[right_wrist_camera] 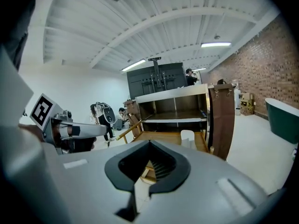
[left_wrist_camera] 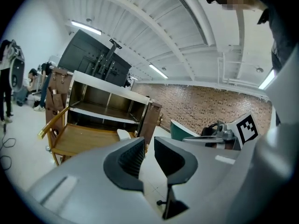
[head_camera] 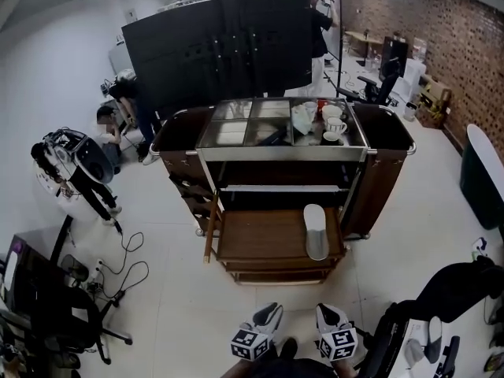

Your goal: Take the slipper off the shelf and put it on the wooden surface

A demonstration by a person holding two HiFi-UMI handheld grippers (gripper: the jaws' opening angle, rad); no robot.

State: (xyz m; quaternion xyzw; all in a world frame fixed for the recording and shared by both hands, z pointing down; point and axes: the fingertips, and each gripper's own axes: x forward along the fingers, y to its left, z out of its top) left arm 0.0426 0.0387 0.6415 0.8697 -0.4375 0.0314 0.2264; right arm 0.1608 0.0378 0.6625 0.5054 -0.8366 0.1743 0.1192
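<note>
A white slipper (head_camera: 316, 231) lies lengthwise on the right side of the wooden surface (head_camera: 256, 242) at the cart's front, below the empty steel shelf (head_camera: 276, 187). The left gripper view also catches the slipper (left_wrist_camera: 124, 134) and the wooden surface (left_wrist_camera: 79, 139), and the right gripper view has the same slipper (right_wrist_camera: 187, 136) on the wood (right_wrist_camera: 161, 136). Both grippers hang low near my body, well back from the cart. My left gripper (head_camera: 268, 315) (left_wrist_camera: 149, 148) stands open by a narrow gap with nothing in it. My right gripper (head_camera: 330, 315) (right_wrist_camera: 149, 146) is shut and empty.
The cart's top tray (head_camera: 236, 132) carries cups and a jug (head_camera: 335, 124). Brown bags (head_camera: 386, 179) hang on both cart ends. People (head_camera: 106, 128) and equipment stand at the left, with cables (head_camera: 126, 266) on the floor. A dark green tub (head_camera: 480, 176) sits at the right.
</note>
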